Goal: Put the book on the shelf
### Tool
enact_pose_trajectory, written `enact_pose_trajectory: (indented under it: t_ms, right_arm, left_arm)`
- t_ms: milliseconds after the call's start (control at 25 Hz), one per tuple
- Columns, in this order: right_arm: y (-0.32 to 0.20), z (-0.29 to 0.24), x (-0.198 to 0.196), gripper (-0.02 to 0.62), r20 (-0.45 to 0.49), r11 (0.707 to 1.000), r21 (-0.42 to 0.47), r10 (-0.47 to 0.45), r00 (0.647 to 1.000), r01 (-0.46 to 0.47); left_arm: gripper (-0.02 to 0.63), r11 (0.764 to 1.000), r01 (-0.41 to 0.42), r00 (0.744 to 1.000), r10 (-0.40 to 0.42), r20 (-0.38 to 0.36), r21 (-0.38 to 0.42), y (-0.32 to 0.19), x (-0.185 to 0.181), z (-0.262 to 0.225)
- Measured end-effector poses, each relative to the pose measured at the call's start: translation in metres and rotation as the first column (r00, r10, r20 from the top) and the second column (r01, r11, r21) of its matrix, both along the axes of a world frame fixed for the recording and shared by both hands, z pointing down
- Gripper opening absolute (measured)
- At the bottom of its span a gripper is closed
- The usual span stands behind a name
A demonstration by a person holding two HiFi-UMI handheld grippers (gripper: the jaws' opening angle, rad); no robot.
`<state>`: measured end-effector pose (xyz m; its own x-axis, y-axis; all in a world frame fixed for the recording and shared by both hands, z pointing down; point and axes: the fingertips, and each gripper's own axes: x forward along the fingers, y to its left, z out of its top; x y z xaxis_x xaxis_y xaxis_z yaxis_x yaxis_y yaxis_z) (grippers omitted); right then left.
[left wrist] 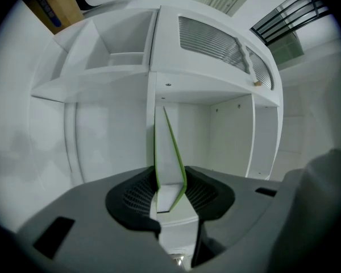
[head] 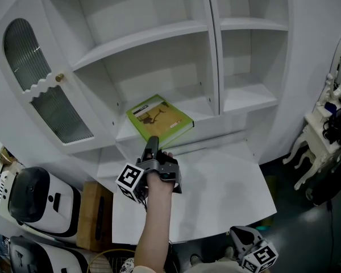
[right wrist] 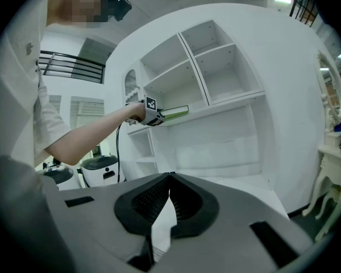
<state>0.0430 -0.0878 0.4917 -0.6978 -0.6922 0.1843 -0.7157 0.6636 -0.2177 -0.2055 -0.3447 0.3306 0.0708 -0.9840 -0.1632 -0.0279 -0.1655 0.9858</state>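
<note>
While the left tongs (head: pixel 152 145) pinched the near end of the green book (head: pixel 159 118), the book lay flat at the lower shelf (head: pixel 207 106) of the white cabinet (head: pixel 307 50), its near corner past the front edge. Low beside the desk (head: pixel 227 192), the right tongs (right wrist: pixel 169 178) stayed apart from it, pressed together and empty.

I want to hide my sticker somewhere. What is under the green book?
Only the white shelf shows around the book, gripped at its edge by the left tool. The shelf patch straight beneath is covered, so anything there cannot be seen.
</note>
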Motion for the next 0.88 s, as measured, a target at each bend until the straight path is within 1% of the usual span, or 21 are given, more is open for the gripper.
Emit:
enact_pose_trajectory:
  t_ms: [240, 880]
  right_arm:
    - [-0.002, -0.001, 0.002, 0.017, 0.004, 1.0, -0.001, 0.015, 1.0, -0.015]
    - [-0.005, 0.003, 0.005, 0.017, 0.004, 1.0, -0.005, 0.024, 1.0, -0.024]
  left_arm:
    - [0.146, 1.0, 0.003, 1.0, -0.003, 0.015, -0.003, -0.019, 0.0, 0.0]
    - [0.147, 1.0, -0.025, 1.0, 0.025, 0.013, 0.017, -0.047, -0.002, -0.001]
